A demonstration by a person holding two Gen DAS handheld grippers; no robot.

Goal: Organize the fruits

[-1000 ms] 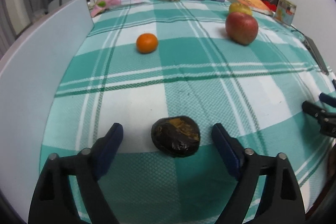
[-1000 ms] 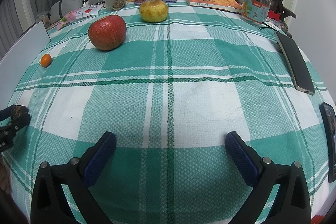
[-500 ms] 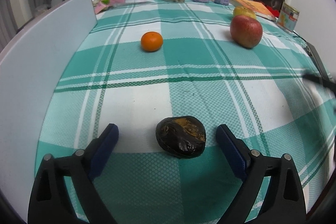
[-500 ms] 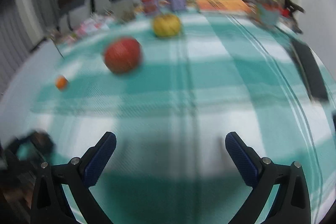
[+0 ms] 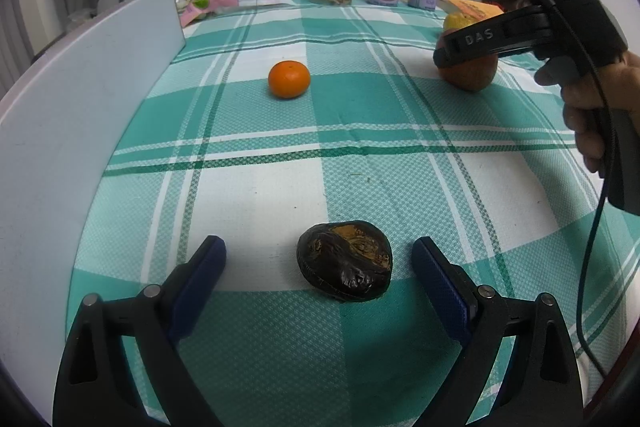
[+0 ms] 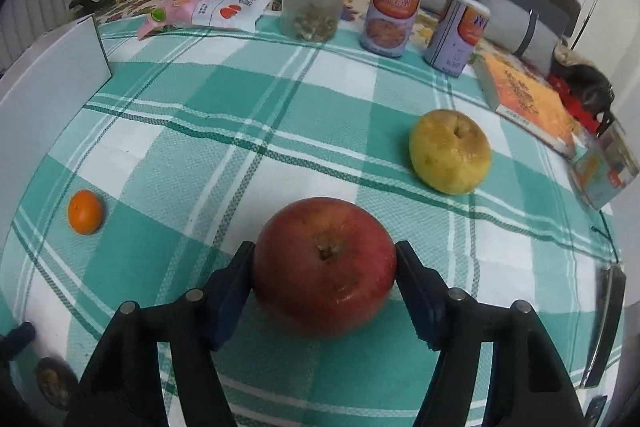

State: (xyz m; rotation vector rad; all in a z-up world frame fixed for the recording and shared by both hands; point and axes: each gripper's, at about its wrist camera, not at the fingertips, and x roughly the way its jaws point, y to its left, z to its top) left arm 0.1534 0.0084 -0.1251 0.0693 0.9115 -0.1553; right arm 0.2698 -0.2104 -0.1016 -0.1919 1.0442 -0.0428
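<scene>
**Right claw on the apple, left claw wide around the dark fruit**

The landmark is the round red apple [image 6: 324, 271] on the green-and-white checked cloth surface [image 6: 280, 131]. The right claw [image 6: 325, 277] is clenched on it, a blue pad [image 6: 230, 291] touching each flank. Nearer than the apple and to its left, the left claw [image 5: 319, 263] stands released, its fingers well apart either side of a wrinkled, dark brown fruit [image 5: 345, 261] without touching it. Left of the apple lies a small orange mandarin [image 6: 85, 211]. Beyond the apple, to its right, sits a yellow, dimpled round fruit [image 6: 450, 151]. Farther back stand a clear plastic jar with a black lid [image 6: 314, 3] and two purple tins [image 6: 393, 13].
</scene>
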